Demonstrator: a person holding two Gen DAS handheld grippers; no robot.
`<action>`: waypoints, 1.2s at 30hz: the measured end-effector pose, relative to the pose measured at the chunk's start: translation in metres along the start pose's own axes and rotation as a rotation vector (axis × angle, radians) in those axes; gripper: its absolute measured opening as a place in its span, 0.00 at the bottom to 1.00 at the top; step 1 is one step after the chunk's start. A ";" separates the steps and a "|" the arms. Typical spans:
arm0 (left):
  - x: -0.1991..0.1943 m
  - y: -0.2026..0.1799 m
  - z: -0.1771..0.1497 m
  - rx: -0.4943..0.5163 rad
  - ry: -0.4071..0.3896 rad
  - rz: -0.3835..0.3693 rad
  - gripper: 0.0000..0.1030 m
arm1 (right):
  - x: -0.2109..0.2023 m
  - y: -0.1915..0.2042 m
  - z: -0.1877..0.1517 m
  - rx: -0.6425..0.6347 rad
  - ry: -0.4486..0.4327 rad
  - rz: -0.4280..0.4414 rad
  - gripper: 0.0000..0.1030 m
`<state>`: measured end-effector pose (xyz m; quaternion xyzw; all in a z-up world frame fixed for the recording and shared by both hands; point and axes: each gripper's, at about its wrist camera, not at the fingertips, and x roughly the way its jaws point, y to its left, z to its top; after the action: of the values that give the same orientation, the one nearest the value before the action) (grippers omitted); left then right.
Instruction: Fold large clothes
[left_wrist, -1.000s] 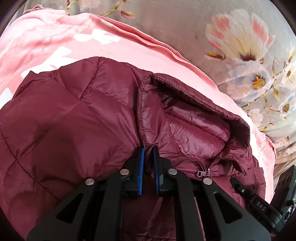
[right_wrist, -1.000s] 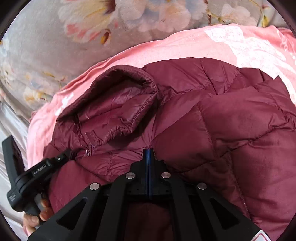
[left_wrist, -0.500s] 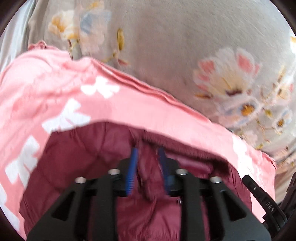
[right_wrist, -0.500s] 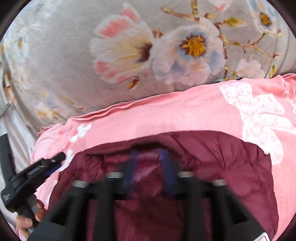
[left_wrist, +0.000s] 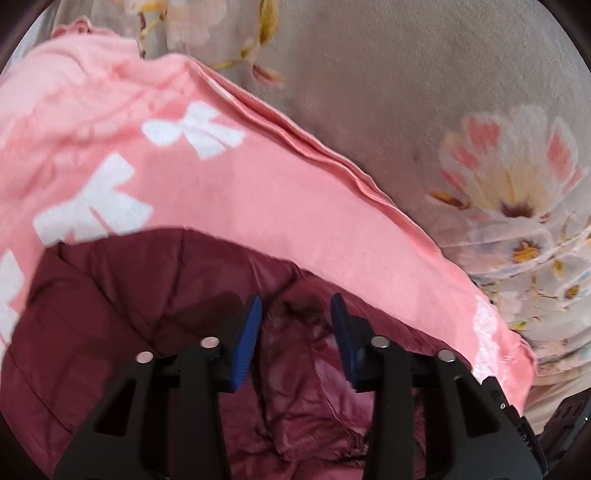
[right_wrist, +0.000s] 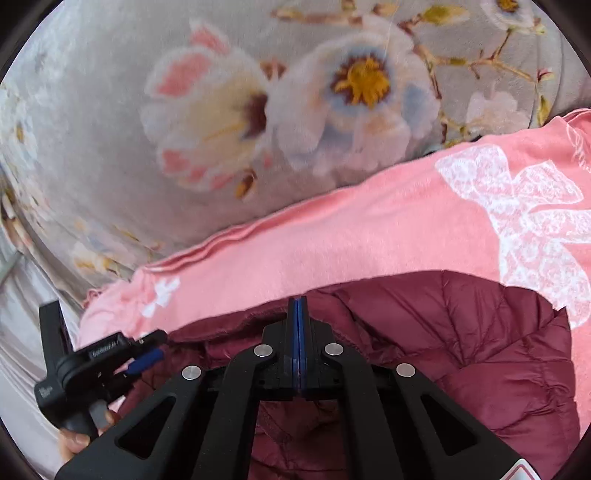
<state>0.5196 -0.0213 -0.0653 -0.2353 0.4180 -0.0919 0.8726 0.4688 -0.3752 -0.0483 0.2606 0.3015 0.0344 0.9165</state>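
Over the maroon jacket (left_wrist: 122, 295), left claw (left_wrist: 295, 328) spread apart, right claw (right_wrist: 297, 332) pressed together, tilted downward.

The maroon jacket (left_wrist: 122, 295) under me is quilted cloth with a light sheen, like thin nylon. The pink blanket (left_wrist: 236, 192) looks soft, matt and fleecy, with white printed bows. The floral cover (right_wrist: 110, 110) seems plush and velvety. My fingers (left_wrist: 248, 332) carry ribbed blue pads on matt black plastic with shiny metal rivets.
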 end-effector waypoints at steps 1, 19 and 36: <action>-0.003 0.000 -0.003 -0.005 -0.001 -0.025 0.36 | -0.002 -0.001 0.001 -0.001 0.008 0.021 0.01; 0.038 0.011 -0.003 -0.186 0.126 -0.080 0.27 | 0.053 -0.046 -0.012 0.484 0.159 0.219 0.15; 0.038 -0.011 -0.030 0.143 0.080 0.105 0.03 | 0.029 0.003 -0.035 -0.038 0.188 -0.101 0.13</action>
<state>0.5208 -0.0550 -0.1023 -0.1463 0.4567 -0.0847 0.8734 0.4724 -0.3498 -0.0859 0.2235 0.3980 0.0181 0.8896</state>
